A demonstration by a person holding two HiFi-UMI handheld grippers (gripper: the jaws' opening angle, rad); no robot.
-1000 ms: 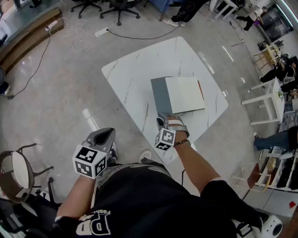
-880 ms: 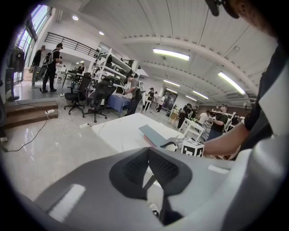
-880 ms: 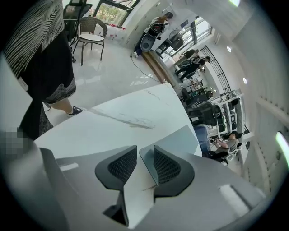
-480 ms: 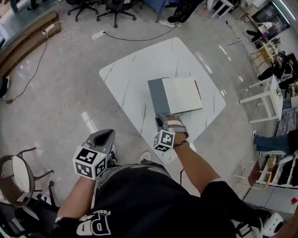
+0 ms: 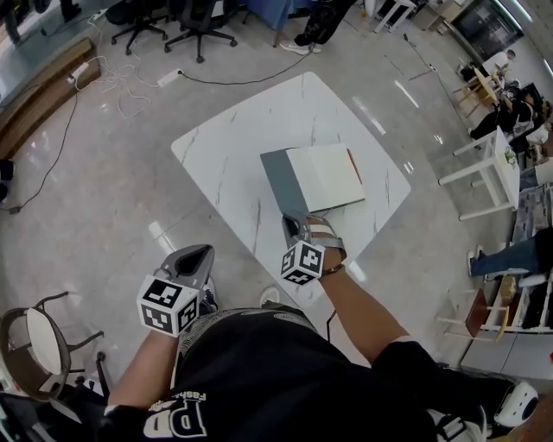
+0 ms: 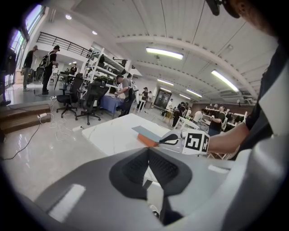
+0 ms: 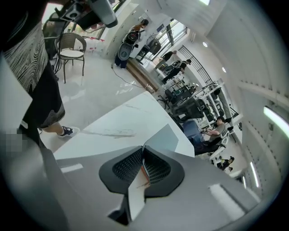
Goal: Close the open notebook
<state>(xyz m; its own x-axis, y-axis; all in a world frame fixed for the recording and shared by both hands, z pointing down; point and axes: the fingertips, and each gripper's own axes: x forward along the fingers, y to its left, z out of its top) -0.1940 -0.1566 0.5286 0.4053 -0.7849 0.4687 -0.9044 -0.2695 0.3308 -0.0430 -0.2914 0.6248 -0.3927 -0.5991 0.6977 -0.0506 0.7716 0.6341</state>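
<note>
The person wears a black shirt (image 5: pixel 251 371) and holds a tool in each hand. The left gripper (image 5: pixel 197 255) is close to the person's body, out over the floor and off to the side of the table. Its two jaws are pressed together with nothing between them. A cube (image 5: pixel 167 304) with black and white squares sits on its back end.

A bit farther out, the right gripper (image 5: pixel 294 223) reaches over the near edge of the white table (image 5: pixel 233 147). Its jaws are pinched tight on the near corner of the notebook (image 5: pixel 324 175). The right gripper view shows a thin pale sheet with an orange edge squeezed between the dark pads, and a grey cover rising just past them.

The notebook lies near the middle of the table. Its left part is grey and its right part is a cream page with an orange strip along the far right side.

Past the table, the shiny floor has white cables (image 5: pixel 130 82) lying on it. Black office chairs (image 5: pixel 194 26) stand farther away. People sit at the far right of the room.
</note>
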